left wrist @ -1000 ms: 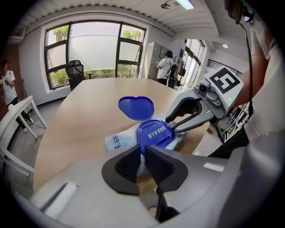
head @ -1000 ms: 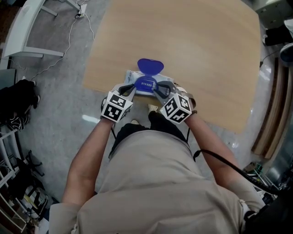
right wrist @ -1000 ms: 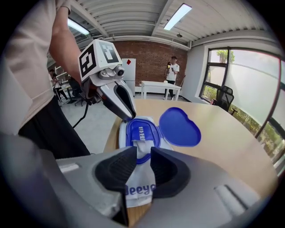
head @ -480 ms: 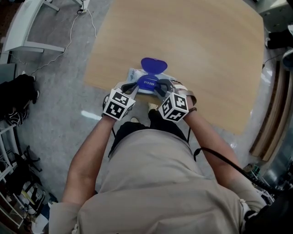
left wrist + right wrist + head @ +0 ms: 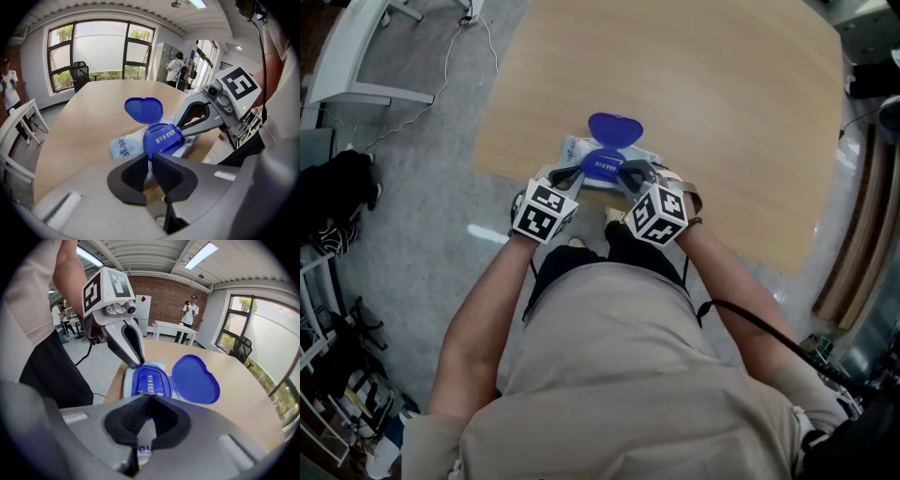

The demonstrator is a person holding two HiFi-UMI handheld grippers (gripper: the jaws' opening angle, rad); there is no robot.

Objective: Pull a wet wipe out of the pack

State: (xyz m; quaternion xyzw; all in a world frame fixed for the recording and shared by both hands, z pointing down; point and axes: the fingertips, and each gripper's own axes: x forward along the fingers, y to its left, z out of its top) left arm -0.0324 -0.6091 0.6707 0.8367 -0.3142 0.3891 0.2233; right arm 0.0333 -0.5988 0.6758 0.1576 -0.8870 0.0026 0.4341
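Wood table (image 5: 722,112) fills the head view from 12 to 3 o'clock, w/ grey floor (image 5: 422,187) at 9 o'clock and a white desk (image 5: 356,56) at 10 o'clock. Person in a beige top (image 5: 619,375) stands at the table's near edge, 6 o'clock, both forearms reaching fwd.

Left gripper (image 5: 570,174) and right gripper (image 5: 628,172) sit side by side, tips angled in toward each other at the table edge. Pack (image 5: 574,149) lies flat on the table close to that edge, at 12 o'clock from the grippers and directly under their tips. Its blue lid (image 5: 615,128) is flipped open and stands at the pack's 12 o'clock side. Blue ring (image 5: 602,166) round the opening sits mid-pack, btwn the two sets of tips.

Left gripper: pads nearly together, only a thin slit btwn them, and the pack's near white edge runs into that slit, so it's clamped on the pack, at the ring's 9 o'clock side in the head view.

Right gripper: pads pressed together at the tips, right over the ring's near rim. Can't tell whether any wipe is pinched there; too small to make out.
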